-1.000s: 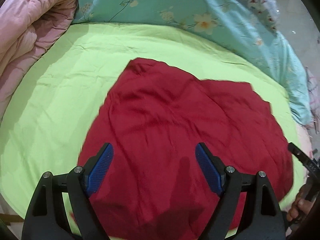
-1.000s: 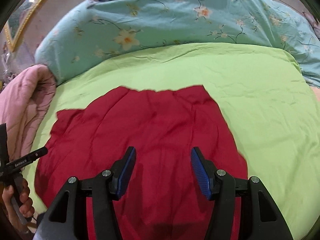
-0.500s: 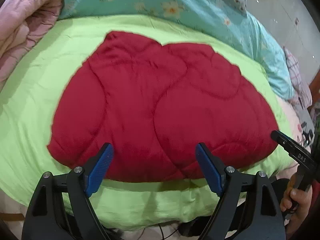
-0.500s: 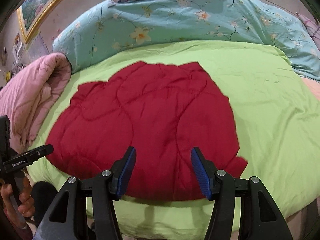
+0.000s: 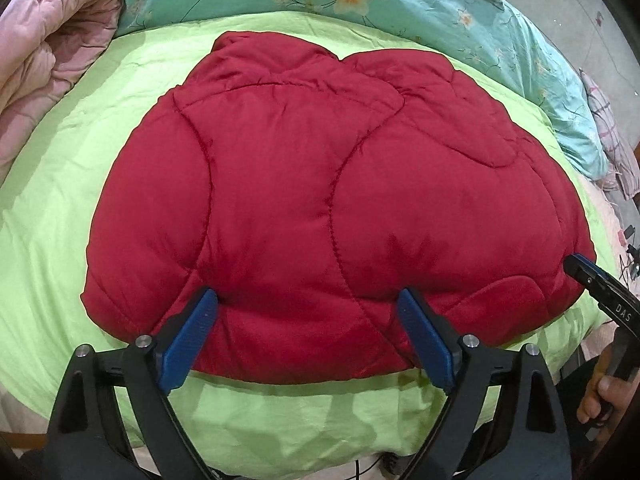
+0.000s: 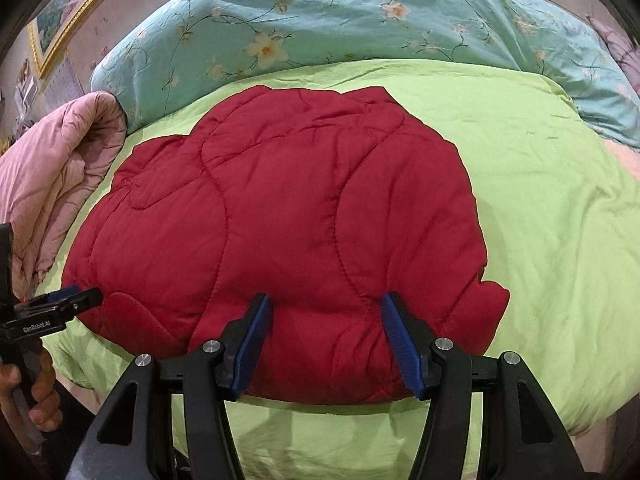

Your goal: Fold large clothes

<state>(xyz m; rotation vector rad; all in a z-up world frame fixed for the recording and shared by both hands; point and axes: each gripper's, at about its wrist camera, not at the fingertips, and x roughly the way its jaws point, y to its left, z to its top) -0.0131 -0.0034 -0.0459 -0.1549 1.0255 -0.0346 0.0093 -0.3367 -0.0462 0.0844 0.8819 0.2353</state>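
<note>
Red quilted jacket now whole in view, farther back; left gripper widening, right gripper spread, both empty.

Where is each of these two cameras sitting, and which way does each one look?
Left wrist view: sits on the left gripper, looking down along its opening jaws at the red quilted coat; the other hand shows at right.
Right wrist view: sits on the right gripper, facing the same coat; a hand holds the left gripper at left.
Both share the coat, green sheet, pink quilt and floral bedding.
</note>
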